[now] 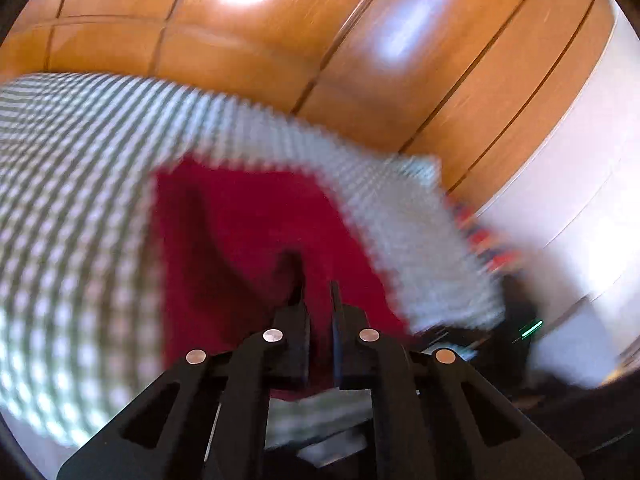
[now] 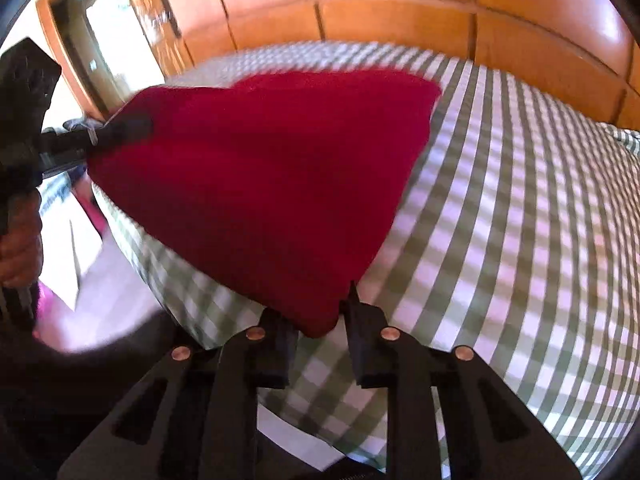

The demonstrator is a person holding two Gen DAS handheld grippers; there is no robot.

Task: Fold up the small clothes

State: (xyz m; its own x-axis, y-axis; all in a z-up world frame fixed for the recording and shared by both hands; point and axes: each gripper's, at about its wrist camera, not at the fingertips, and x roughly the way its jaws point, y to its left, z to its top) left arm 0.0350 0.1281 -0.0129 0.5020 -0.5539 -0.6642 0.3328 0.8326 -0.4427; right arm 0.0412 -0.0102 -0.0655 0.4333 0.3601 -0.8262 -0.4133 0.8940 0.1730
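Left gripper point(image 1: 316, 280): fingers nearly together, pinched on a fold of the red cloth point(image 1: 248, 240), which fills the gap between them. Seen also from the right wrist at the far left point(image 2: 120, 130), clamped on one corner of the red cloth point(image 2: 272, 184) and gripped by a hand point(image 2: 20, 240). Right gripper point(image 2: 320, 312): fingers narrowly apart, squeezing the bunched near corner of the cloth between the pads. Stretched between the two grips, sagging in a broad triangle, with its far corner lying on the checked green-and-white cover point(image 2: 500, 220). Lifted clear of the checked cover point(image 1: 80, 200) along the near edge. Behind the covered surface, orange wooden panelling point(image 1: 280, 60) with dark seams. Off the edge at left, a pale floor with something pink point(image 2: 94, 208), too blurred to tell.
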